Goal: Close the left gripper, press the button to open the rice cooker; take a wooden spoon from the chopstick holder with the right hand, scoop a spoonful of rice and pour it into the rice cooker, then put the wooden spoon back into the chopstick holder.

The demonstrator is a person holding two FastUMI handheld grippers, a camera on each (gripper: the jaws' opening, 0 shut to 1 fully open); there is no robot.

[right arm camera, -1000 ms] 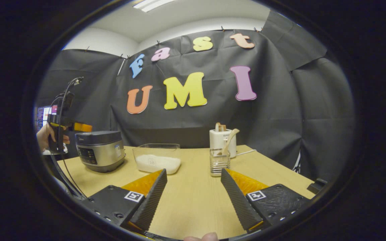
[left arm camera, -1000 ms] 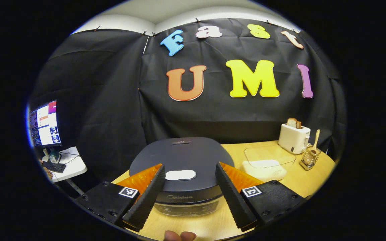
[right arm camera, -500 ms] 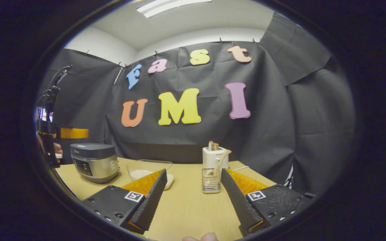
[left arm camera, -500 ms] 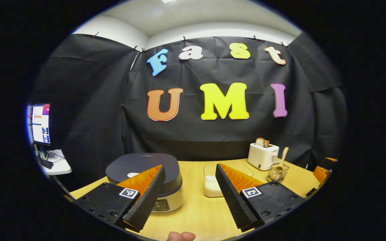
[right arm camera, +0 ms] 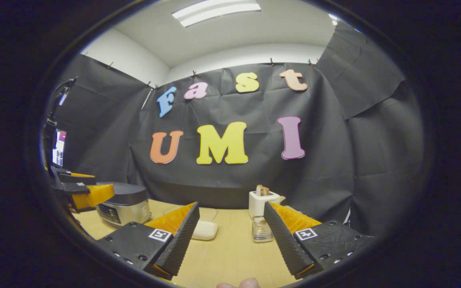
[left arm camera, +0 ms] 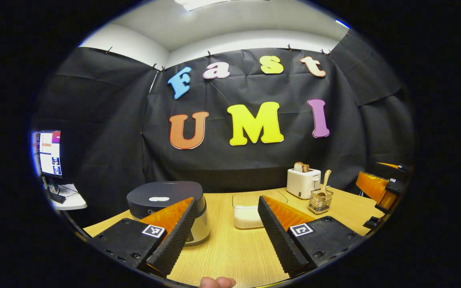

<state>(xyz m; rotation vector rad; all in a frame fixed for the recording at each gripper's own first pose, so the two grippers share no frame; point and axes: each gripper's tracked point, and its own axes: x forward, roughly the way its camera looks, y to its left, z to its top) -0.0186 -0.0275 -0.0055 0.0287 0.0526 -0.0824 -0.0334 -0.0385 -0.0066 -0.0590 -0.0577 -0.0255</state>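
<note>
Left gripper view puts my left gripper (left arm camera: 222, 236) wide open at bottom centre, the rice cooker (left arm camera: 166, 208) lid down at lower left, the wooden spoon (left arm camera: 325, 182) in its holder (left arm camera: 320, 201) at right, my right gripper (right arm camera: 230, 240) open too, so I judge nothing is done yet.

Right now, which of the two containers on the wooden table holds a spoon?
The small wire chopstick holder beside the white toaster; the clear rectangular box holds only rice.

The right claw (right arm camera: 230, 240) hangs open above the table (right arm camera: 230, 260), the chopstick holder (right arm camera: 262, 230) between its fingers.
</note>
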